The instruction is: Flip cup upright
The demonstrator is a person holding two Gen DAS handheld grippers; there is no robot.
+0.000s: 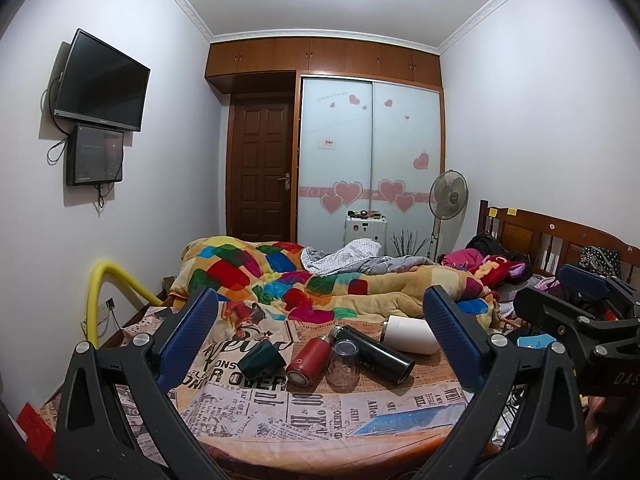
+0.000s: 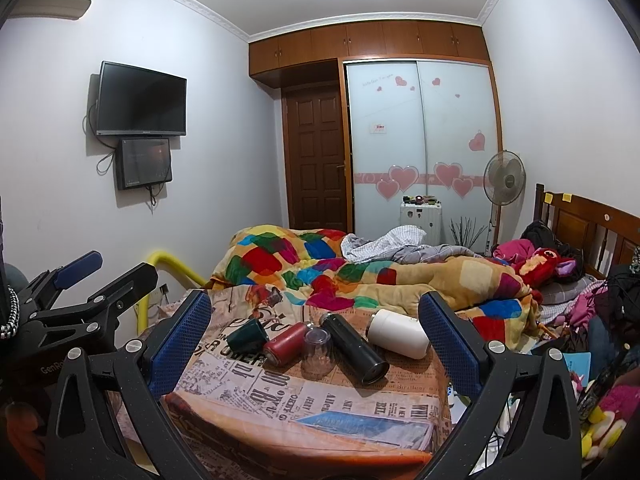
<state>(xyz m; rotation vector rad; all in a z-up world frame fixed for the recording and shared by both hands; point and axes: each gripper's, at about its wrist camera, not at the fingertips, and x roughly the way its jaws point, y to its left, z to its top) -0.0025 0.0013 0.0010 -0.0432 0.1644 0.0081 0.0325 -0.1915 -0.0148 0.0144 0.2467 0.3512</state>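
A clear glass cup stands upside down on a newspaper-print cloth, between a red flask and a black flask, both lying down. A dark green cup lies on its side to the left and a white flask lies at the right. The right wrist view shows the same clear cup, green cup, red flask, black flask and white flask. My left gripper and right gripper are both open, empty and short of the objects.
A colourful patchwork quilt is heaped on the bed behind the cloth. A wooden headboard and piled clothes are at the right. A yellow rail is at the left. The right gripper shows in the left wrist view.
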